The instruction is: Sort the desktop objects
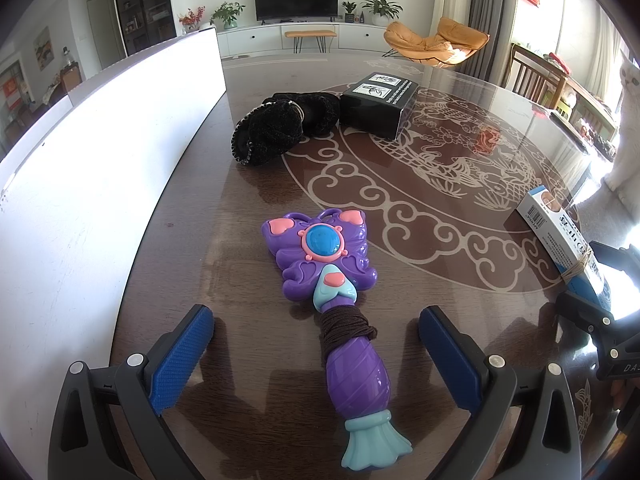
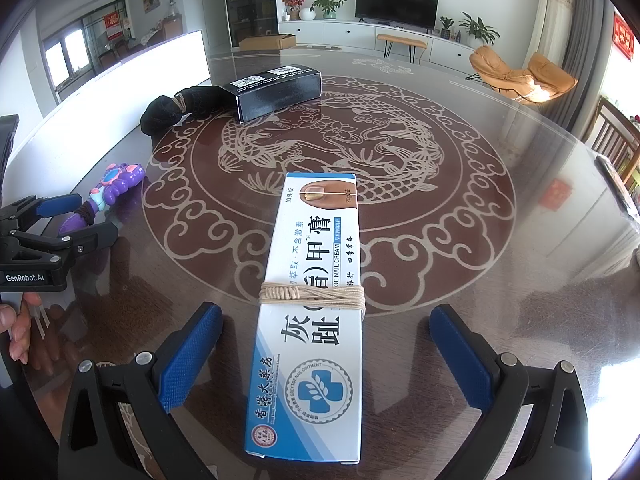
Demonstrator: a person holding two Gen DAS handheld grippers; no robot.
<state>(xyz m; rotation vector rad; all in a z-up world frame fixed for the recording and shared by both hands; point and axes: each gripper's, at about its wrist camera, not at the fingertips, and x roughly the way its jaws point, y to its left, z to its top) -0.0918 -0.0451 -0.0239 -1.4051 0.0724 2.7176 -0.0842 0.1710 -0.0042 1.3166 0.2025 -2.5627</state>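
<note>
A purple butterfly toy wand with brown cord round its handle lies on the dark table, its handle between the fingers of my left gripper, which stands open around it without touching. A white and blue nail cream box tied with beige string lies lengthwise between the wide-open fingers of my right gripper. Farther back sit a black fabric bundle and a black carton. The right wrist view also shows the wand, the bundle, the carton and the left gripper.
A white board stands along the table's left side. The cream box and the right gripper's black frame show at the right of the left wrist view. A hand holds the left gripper. Chairs stand beyond the table's right edge.
</note>
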